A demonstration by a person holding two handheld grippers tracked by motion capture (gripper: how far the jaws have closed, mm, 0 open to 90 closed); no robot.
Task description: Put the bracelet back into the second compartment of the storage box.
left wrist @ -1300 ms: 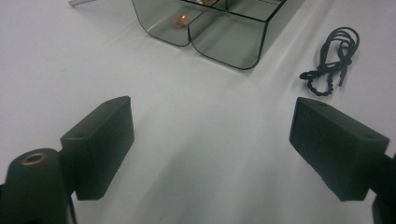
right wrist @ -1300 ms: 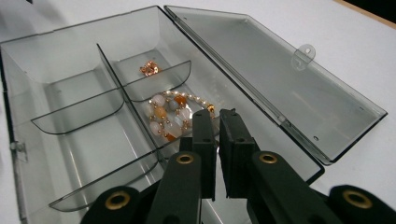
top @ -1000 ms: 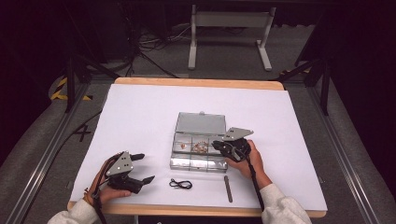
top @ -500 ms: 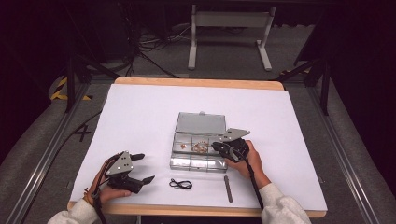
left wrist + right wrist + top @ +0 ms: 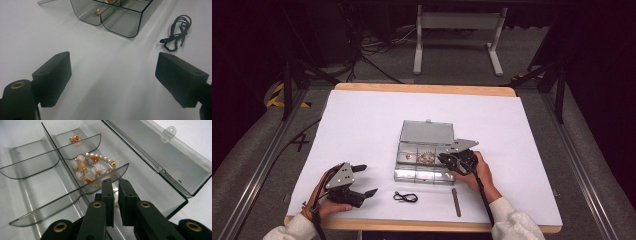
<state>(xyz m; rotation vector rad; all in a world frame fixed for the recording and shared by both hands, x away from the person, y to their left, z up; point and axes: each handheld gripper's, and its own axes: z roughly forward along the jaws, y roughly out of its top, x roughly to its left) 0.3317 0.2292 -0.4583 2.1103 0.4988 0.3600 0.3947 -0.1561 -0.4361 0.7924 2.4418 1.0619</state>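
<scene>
The right gripper [image 5: 115, 185] hangs over the clear box [image 5: 424, 159].

Its jaws are almost together, with a thin gap and a tiny bit of something pale low between them; I cannot tell if they pinch it. A bead bracelet [image 5: 93, 168] lies in a compartment just ahead. The left gripper [image 5: 363, 180] rests on the white table [image 5: 362, 120], jaws wide apart, near a black cord [image 5: 178, 32].

Your sleeves [image 5: 511, 224] are pale grey, ribbed at the cuffs. Your left gripper [image 5: 362, 180] and right gripper [image 5: 443, 159] are black, each topped by a grey three-cornered plate, with a black cable trailing along your wrist. Their fingers [image 5: 108, 192] are blocky black pads on arms set with brass-ringed screw holes.
</scene>
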